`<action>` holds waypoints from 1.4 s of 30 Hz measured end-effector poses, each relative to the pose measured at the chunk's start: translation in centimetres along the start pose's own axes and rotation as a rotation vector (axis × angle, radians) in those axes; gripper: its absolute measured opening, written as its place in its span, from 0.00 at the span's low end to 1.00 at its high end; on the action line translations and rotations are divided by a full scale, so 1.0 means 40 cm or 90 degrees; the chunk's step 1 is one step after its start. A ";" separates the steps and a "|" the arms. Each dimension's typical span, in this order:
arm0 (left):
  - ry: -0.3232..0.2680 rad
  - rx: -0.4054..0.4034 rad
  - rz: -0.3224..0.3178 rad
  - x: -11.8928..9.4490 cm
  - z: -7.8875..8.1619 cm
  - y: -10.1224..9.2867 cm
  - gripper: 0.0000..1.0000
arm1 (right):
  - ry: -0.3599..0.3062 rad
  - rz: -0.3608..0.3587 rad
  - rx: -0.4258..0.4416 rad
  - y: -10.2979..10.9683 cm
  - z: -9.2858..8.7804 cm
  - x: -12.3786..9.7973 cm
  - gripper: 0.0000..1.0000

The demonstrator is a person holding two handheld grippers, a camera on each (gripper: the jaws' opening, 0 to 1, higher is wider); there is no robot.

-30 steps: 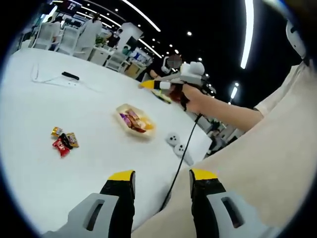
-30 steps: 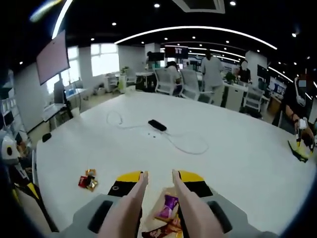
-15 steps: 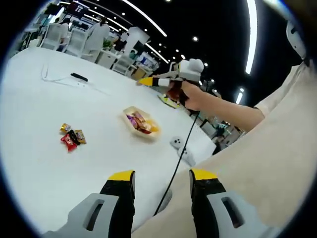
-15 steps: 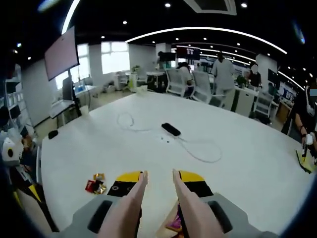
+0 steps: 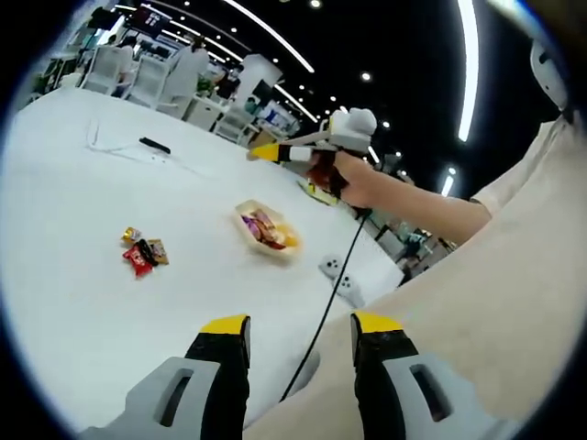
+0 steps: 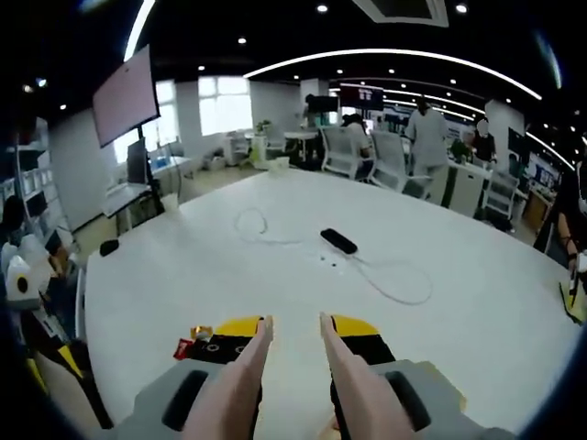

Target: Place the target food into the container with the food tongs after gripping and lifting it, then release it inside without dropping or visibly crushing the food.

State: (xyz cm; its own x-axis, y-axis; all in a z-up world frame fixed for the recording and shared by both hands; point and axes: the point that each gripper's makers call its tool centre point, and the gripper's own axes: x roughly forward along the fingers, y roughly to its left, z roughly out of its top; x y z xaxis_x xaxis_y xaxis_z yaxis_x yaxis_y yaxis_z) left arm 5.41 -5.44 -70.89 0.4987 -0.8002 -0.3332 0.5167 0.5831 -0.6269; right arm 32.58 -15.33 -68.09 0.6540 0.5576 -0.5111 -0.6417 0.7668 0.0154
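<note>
In the left gripper view, a pale tray (image 5: 246, 213) holding several wrapped snacks rests on the white table (image 5: 83, 302). A small pile of wrapped candies (image 5: 140, 255) lies to its left. A hand holds my right gripper (image 5: 266, 153) in the air above and beyond the tray. My left gripper (image 5: 301, 325) hangs open near the table's edge, with nothing between its jaws. In the right gripper view, my right gripper (image 6: 293, 321) holds the beige food tongs (image 6: 246, 367), whose arms stand apart with nothing between them. The candy pile (image 6: 188, 343) peeks out beside the left jaw.
A black remote (image 6: 338, 241) and a looped white cable (image 6: 390, 280) lie farther out on the table. A white controller (image 5: 337, 275) and a black cord (image 5: 326, 302) sit near the table's edge. Chairs, desks and people stand beyond the table.
The right gripper view has lifted away from the tray: the tray and its purple snack have slipped out at the bottom. The left gripper view has shifted slightly.
</note>
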 end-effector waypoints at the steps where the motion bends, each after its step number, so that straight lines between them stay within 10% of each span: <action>1: 0.000 0.000 0.001 -0.002 -0.002 0.001 0.43 | 0.000 0.001 -0.001 0.005 0.004 0.002 0.27; 42: -0.056 -0.033 0.061 -0.105 -0.033 0.021 0.43 | 0.005 0.095 -0.055 0.228 0.062 0.090 0.28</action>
State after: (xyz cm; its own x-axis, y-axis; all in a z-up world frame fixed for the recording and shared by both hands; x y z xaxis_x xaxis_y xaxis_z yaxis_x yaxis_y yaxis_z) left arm 2.83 -1.77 -70.96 0.6046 -0.7240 -0.3319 0.4274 0.6466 -0.6318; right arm 30.06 -5.54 -67.64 0.5461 0.6603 -0.5155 -0.7638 0.6452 0.0174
